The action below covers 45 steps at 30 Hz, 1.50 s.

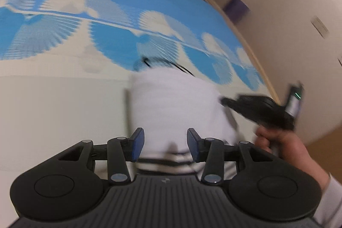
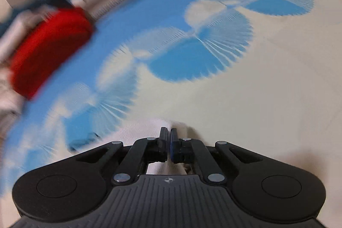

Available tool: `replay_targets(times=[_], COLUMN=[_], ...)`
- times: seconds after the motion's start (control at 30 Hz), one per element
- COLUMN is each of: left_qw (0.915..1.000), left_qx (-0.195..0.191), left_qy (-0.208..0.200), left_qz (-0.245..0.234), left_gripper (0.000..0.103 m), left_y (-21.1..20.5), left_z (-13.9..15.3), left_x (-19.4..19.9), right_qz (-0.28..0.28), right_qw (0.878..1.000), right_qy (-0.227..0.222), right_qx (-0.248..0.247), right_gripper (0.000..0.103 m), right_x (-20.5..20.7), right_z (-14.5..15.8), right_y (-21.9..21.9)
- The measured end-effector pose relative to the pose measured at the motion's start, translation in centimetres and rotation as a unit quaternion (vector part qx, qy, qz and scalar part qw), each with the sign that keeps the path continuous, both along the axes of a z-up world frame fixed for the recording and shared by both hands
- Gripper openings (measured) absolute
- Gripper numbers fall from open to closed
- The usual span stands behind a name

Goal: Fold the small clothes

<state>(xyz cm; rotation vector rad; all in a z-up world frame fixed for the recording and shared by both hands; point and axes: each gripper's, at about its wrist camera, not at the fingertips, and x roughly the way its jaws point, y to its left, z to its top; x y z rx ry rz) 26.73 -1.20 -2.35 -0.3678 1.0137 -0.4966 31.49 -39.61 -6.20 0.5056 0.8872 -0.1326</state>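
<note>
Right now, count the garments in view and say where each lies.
2: a white garment on the bed in front of the left tongs, and a red garment at the bed's far edge. Blur may hide others.

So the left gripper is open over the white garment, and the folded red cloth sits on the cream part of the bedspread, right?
Not quite. The left gripper is open over the white garment, but the folded red cloth sits on the blue part of the patterned bedspread, as the right wrist view shows.
</note>
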Motion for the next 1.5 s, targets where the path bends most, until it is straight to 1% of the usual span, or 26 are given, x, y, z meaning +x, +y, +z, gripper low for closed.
replay_targets(times=[0.07,0.13,0.23,0.27,0.33,0.4,0.43,0.47,0.5,0.53,0.57,0.63,0.67,0.73,0.8,0.87,0.97,1.03,1.13,1.17,1.23,1.27,1.3,1.33,1.4,1.5], left_qw=[0.999,0.9951,0.9805,0.9762,0.9791,0.9857,0.988,0.9896,0.9909,0.9924,0.9934,0.9956,0.9963,0.9969,0.9969,0.9969,0.9975,0.9985,0.9984,0.997,0.9876,0.9811,0.9782,0.9791,0.9839,0.9892], left_qx=[0.004,0.03,0.138,0.164,0.152,0.126,0.118,0.113,0.107,0.103,0.1,0.087,0.082,0.073,0.071,0.067,0.058,0.048,0.048,0.063,0.136,0.171,0.186,0.184,0.157,0.13], left_qy=[0.004,-0.001,0.019,0.017,0.016,0.025,0.021,0.018,0.017,0.017,0.018,0.022,0.023,0.027,0.027,0.027,0.019,0.016,0.018,0.018,0.025,0.033,0.039,0.045,0.066,0.059], left_qz=[-0.043,-0.095,-0.138,-0.141,-0.134,-0.109,-0.097,-0.088,-0.079,-0.065,-0.054,-0.028,-0.016,0.005,0.019,0.03,0.035,0.023,-0.024,-0.041,-0.075,-0.084,-0.083,-0.075,-0.056,-0.034], left_gripper=[0.048,0.048,0.046,0.046,0.046,0.046,0.046,0.046,0.046,0.046,0.046,0.046,0.046,0.046,0.046,0.046,0.047,0.047,0.047,0.048,0.05,0.054,0.064,0.067,0.067,0.067], left_y=[-1.3,-2.9,-5.2,-5.5,-5.1,-4.1,-3.7,-3.4,-2.9,-2.5,-2.3,-1.8,-1.6,-1.5,-1.5,-1.5,-1.8,-2.5,-4.3,-5.0,-6.8,-7.3,-7.4,-7.2,-6.3,-5.2], left_z=[-0.3,-0.7,-3.3,-3.8,-3.4,-3.0,-2.6,-2.4,-2.1,-2.0,-1.7,-1.3,-1.2,-1.0,-0.9,-0.6,-0.2,0.0,-0.4,-0.7,-2.2,-3.1,-3.6,-3.7,-3.6,-2.8], left_x=[-0.5,-1.4,-2.3,-2.6,-2.5,-2.2,-2.1,-2.1,-2.0,-1.8,-1.6,-1.4,-1.4,-1.3,-1.0,-1.0,-0.9,-1.0,-1.5,-1.7,-2.0,-2.1,-2.1,-2.0,-1.4,-1.1], right_qz=[0.016,0.029,0.021,0.009,-0.006,-0.007,0.006,0.03,0.058,0.086,0.113,0.143,0.146,0.137,0.138,0.159,0.169,0.128,0.095,0.097,0.109,0.118,0.125,0.133,0.147,0.152], right_qw=[1.0,0.997,0.997,0.997,0.999,0.999,0.999,0.997,0.994,0.991,0.989,0.988,0.989,0.991,0.99,0.985,0.983,0.989,0.995,0.995,0.993,0.991,0.99,0.989,0.986,0.984], right_qy=[0.005,0.02,0.034,0.041,0.024,-0.027,-0.051,-0.074,-0.09,-0.098,-0.096,-0.052,-0.019,0.009,0.008,-0.007,-0.047,-0.056,0.004,0.03,0.05,0.053,0.055,0.058,0.067,0.076], right_qx=[-0.024,-0.063,-0.061,-0.067,-0.047,-0.022,-0.017,-0.011,-0.003,0.004,0.005,-0.012,-0.015,0.002,0.032,0.063,0.047,0.047,-0.001,-0.01,-0.014,-0.02,-0.026,-0.031,-0.048,-0.06], right_gripper=[0.001,0.001,0.001,0.006,0.006,0.006,0.016,0.032,0.04,0.054,0.057,0.057,0.057,0.057,0.046,0.001,0.0,0.0,0.0,0.0,0.0,0.0,0.0,0.0,0.0,0.0], right_x=[0.3,0.3,0.0,-0.3,-1.0,-2.6,-3.3,-4.1,-4.8,-5.5,-6.0,-6.4,-6.5,-6.5,-6.8,-7.0,-7.9,-8.2,-8.1,-7.8,-7.5,-7.2,-7.0,-6.9,-7.0,-6.7], right_z=[-0.5,-0.9,-1.4,-1.5,-0.8,1.1,2.1,3.1,3.8,4.3,4.4,3.5,2.5,1.3,0.9,1.1,2.5,2.9,1.6,0.8,0.1,-0.1,-0.1,-0.1,-0.2,-0.4], right_y=[0.7,1.4,1.0,0.4,-0.4,-1.0,-0.9,-0.6,-0.3,0.1,0.6,1.3,1.2,0.6,0.1,0.1,0.2,-1.1,-1.8,-1.6,-1.2,-0.7,-0.3,0.1,0.5,0.8])
